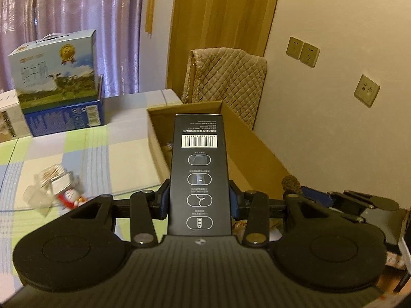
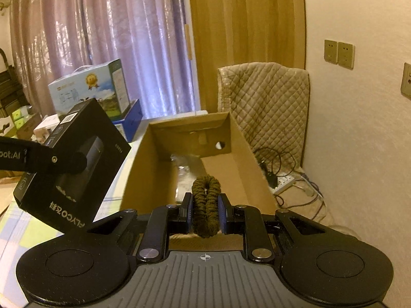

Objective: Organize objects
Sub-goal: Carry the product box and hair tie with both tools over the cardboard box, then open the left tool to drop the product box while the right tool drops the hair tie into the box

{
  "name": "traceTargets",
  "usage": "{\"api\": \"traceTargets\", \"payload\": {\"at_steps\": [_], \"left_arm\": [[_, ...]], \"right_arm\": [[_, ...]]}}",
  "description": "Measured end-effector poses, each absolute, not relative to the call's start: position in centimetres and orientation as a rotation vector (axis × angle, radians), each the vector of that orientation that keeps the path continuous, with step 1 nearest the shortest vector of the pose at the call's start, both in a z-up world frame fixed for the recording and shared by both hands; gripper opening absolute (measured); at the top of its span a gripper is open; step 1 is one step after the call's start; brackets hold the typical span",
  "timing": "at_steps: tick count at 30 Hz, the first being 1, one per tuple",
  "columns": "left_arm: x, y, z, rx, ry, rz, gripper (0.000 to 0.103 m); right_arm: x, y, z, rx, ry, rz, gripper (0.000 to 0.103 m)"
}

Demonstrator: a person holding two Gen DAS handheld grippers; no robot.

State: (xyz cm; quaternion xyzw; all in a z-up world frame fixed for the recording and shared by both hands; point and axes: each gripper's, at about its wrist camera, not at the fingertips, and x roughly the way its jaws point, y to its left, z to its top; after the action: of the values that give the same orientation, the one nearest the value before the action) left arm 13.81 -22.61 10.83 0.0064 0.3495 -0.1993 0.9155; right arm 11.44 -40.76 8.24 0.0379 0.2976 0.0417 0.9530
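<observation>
Gripping a tall black box [image 1: 199, 177], the left claw [image 1: 199, 200] has its blue-padded fingers [image 1: 164, 200] pressed flat on the two narrow sides. The box is matte card, a slim rectangular slab with sharp edges; its long axis runs straight out along the fingers, far end aimed at the cardboard carton [image 1: 246, 133]. On the face turned to the camera there is a white barcode near the far end, then a column of four rounded white pictograms coming back toward the claw. From the right wrist view the same black box [image 2: 74, 164] hangs tilted just left of the carton [image 2: 143, 169], showing a dark window panel and pale lettering near its lower edge.

The right claw [image 2: 205, 213] is clenched on a fuzzy olive-brown scrunchie [image 2: 205, 205], a soft ribbed fabric loop squeezed into a narrow oval. Its long axis points forward, out over the carton's near edge, with the rounded end sticking past the fingertips.

The carton is plain brown corrugated board, open on top, with a round hole in its far wall and something clear and crinkly lying inside. Behind the carton leans a quilted beige pad [image 2: 267, 107]. Left of the carton lies a checked pastel sheet [image 1: 77, 148], carrying glossy printed milk boxes [image 1: 56, 69].
</observation>
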Motion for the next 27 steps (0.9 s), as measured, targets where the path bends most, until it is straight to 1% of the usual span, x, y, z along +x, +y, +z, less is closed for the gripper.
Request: {"api": "traceTargets", "payload": {"at_steps": [15,17,18,19,27], "left_arm": [[19.4,-26.6,8.8,0.0,0.74,-0.412,0.038],[20.1,-27.0,8.2,-0.001,0.75,-0.419,0.044],[20.3,-27.1,8.0,0.007,0.756,-0.404,0.052],[20.4,-27.1,8.0,0.012,0.753,-0.39,0.054],[20.1,-25.6,8.3,0.011,0.748,-0.369,0.054]], "right_arm": [[14.9,-43.2,7.4,0.103,0.616,0.068,0.017],[15.2,-43.4,7.3,0.106,0.619,0.067,0.017],[15.2,-43.5,7.3,0.108,0.619,0.068,0.017],[15.2,-43.5,7.2,0.111,0.619,0.067,0.017],[15.1,-43.8,7.1,0.118,0.627,0.066,0.017]]}}
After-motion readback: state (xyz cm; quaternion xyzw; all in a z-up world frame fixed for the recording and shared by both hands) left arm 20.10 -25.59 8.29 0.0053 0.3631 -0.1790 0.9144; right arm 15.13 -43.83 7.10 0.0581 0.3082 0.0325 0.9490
